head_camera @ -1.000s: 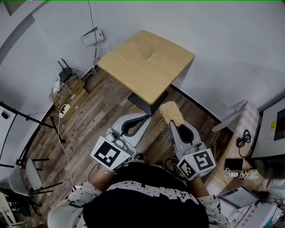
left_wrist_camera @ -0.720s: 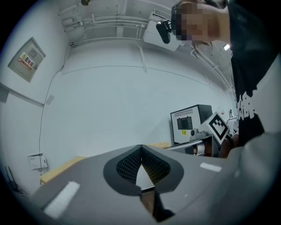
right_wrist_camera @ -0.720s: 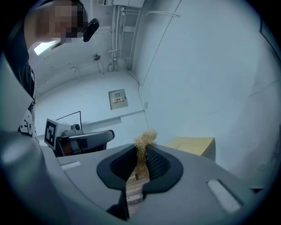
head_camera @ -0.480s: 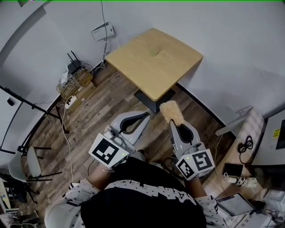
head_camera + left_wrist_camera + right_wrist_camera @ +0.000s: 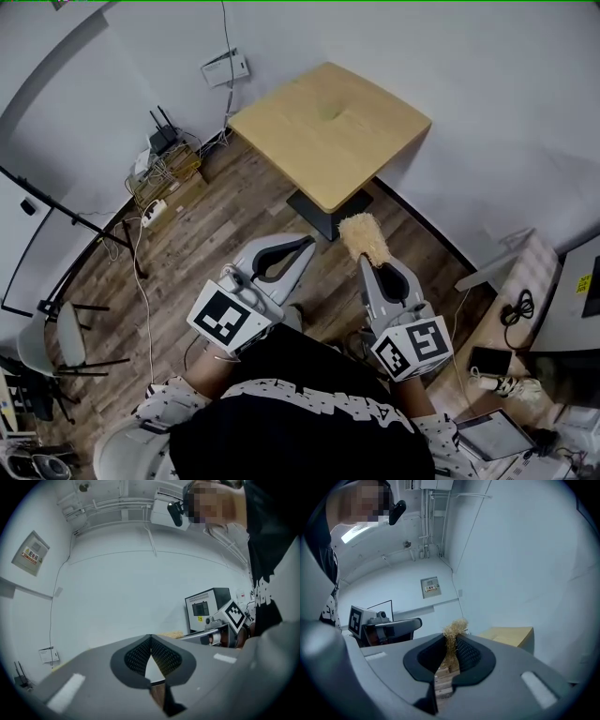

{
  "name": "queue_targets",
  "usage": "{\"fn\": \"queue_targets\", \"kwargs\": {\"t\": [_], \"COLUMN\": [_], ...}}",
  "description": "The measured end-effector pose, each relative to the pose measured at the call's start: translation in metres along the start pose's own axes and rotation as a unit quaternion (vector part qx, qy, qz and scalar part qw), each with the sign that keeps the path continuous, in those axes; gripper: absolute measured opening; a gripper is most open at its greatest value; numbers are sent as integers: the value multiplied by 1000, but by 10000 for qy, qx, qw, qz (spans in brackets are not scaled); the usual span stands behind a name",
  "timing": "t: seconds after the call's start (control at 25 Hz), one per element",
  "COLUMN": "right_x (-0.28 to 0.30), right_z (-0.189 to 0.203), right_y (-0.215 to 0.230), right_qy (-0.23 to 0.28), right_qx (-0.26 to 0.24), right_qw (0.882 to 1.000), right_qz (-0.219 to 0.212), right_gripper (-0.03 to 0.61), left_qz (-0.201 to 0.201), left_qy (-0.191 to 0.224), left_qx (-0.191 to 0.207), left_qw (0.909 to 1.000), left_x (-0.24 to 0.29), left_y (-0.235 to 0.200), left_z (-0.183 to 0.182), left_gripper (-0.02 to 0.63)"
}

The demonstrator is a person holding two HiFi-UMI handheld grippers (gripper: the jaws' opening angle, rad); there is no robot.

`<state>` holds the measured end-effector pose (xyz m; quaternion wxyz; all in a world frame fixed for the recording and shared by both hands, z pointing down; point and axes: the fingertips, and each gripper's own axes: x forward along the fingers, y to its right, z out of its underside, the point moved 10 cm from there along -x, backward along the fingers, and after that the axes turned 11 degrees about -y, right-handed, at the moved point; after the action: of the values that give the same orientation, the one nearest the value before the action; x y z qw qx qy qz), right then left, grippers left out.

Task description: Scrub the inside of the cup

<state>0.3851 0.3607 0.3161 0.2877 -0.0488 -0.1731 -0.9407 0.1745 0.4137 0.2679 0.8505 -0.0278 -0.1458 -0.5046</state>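
Left gripper (image 5: 306,244): jaws clenched tip to tip with nothing between them. In the left gripper view (image 5: 150,637) the ribbed pads meet at the front. In the head view it points toward 1 o'clock.
Right gripper (image 5: 368,264): jaws clamped on the base of the scrubber. It points toward 11 o'clock in the head view.
Scrubber (image 5: 363,238): a straw-coloured, fluffy tuft of coarse, loose fibres that sticks out past the right jaw tips at their 12 o'clock. In the right gripper view (image 5: 453,630) a narrow strand of fibre runs down between the pads and frays into a wider tuft above the tips.
Scrubber location: held in the air above the floor (image 5: 211,234), at 3 o'clock of the left jaw tips and apart from them. It is near the table's dark base, at 6 o'clock of the table (image 5: 328,127).
Table: square light-wood top on a dark pedestal, set against the white wall.
Floor: brown wood planks.
Cable cluster (image 5: 164,164): on the floor at 9 o'clock of the table, by the wall.
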Motion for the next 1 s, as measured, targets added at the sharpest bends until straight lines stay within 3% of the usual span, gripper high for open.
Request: {"fn": "queue_targets", "kwargs": {"t": [0.4, 0.6, 1.0], "right_x": [9, 24, 80], "right_z": [-12, -23, -33], "right_y": [12, 18, 14], "right_qy": [-47, -52, -259], "right_qx": [-118, -251, -342], "right_qw": [9991, 9985, 9979], "right_qz": [407, 490, 484], "right_gripper": [63, 64, 66], "left_qz": [358, 378, 204], "left_qy": [266, 434, 532], "left_qx": [-100, -12, -288], "left_qw": [9990, 9983, 9980], "left_x": [30, 39, 43], "left_y": [-21, -40, -96], "left_z": [-2, -3, 14], "left_gripper": [2, 2, 2]}}
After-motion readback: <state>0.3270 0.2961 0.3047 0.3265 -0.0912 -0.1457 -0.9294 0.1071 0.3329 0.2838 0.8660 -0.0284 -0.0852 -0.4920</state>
